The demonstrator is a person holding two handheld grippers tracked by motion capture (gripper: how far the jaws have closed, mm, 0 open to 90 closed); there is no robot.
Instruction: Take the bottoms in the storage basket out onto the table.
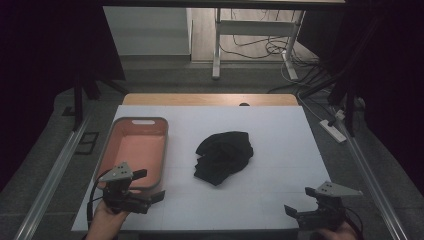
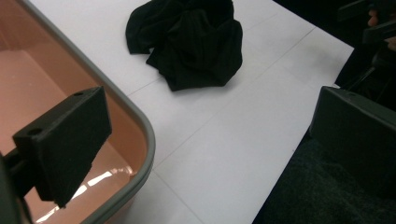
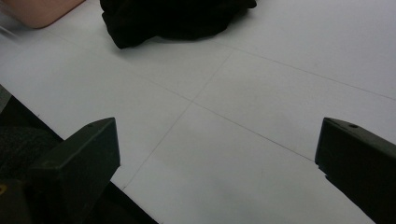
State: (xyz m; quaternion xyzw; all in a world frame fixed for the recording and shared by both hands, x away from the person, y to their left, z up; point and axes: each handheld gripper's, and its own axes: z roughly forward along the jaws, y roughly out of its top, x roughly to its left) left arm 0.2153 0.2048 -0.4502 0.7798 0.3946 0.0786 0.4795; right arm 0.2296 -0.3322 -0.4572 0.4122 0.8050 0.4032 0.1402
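Note:
A crumpled black cloth (image 1: 223, 156) lies in a heap at the middle of the white table top (image 1: 280, 135). To its left stands an empty pink tray (image 1: 132, 150) with a grey rim. My left gripper (image 1: 149, 185) hovers open over the tray's near right corner, a hand holding it. At the near right edge of the table, my right gripper (image 1: 301, 201) is open with nothing in it. In the left gripper view the open gripper (image 2: 210, 140) straddles the tray rim (image 2: 140, 126), the cloth (image 2: 191, 42) ahead. The right gripper (image 3: 219, 163) faces bare table, with the cloth (image 3: 173, 18) farther off.
A wooden strip (image 1: 210, 99) borders the table's far edge. Beyond it on the floor are white desk legs (image 1: 217, 45) and loose cables (image 1: 260, 47). A power strip (image 1: 334, 129) lies at the right. Metal rails (image 1: 50, 175) run along both sides of the table.

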